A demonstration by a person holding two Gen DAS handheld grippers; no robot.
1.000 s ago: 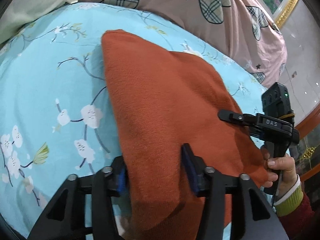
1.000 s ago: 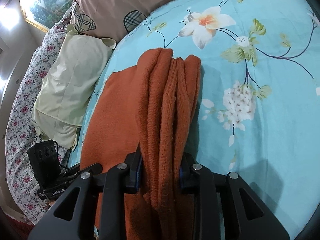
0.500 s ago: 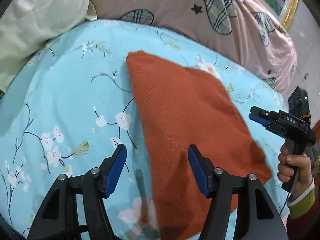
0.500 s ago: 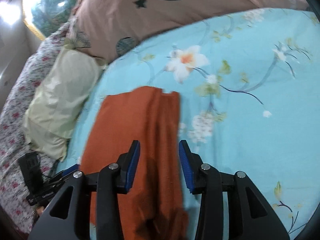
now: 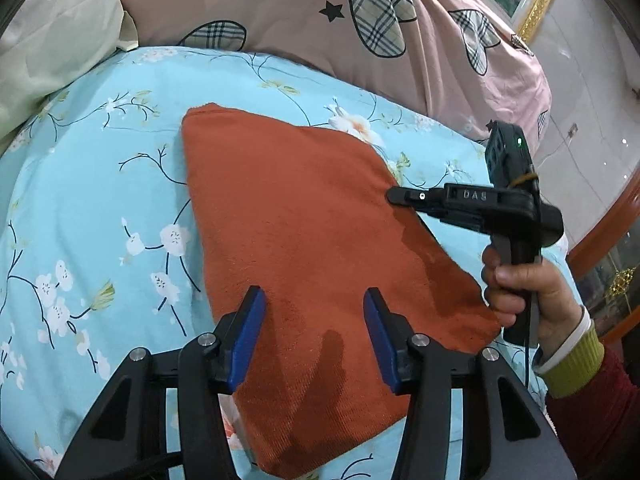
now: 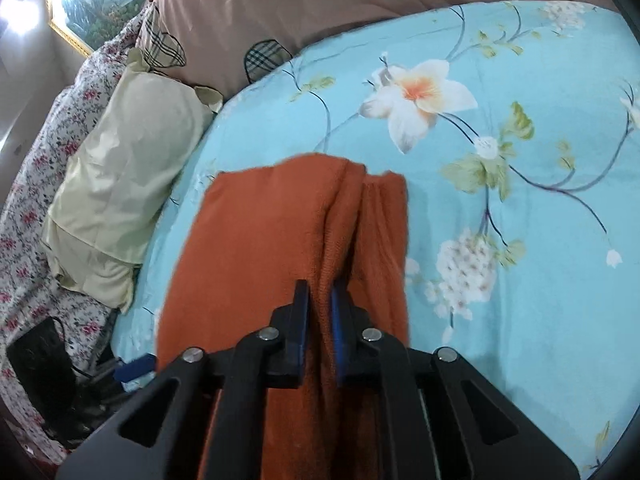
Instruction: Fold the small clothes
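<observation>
- Left claw gapes wide, holding nothing, cloth flat beneath it.
- Right claw pinches cloth's edge layers.
- Risk: one-sided tugging could spill the fold.

Only one readable marking: raised letters "DAS" on the black side of the right tool, seen from the left wrist view. Nothing legible in the right wrist view.
</observation>
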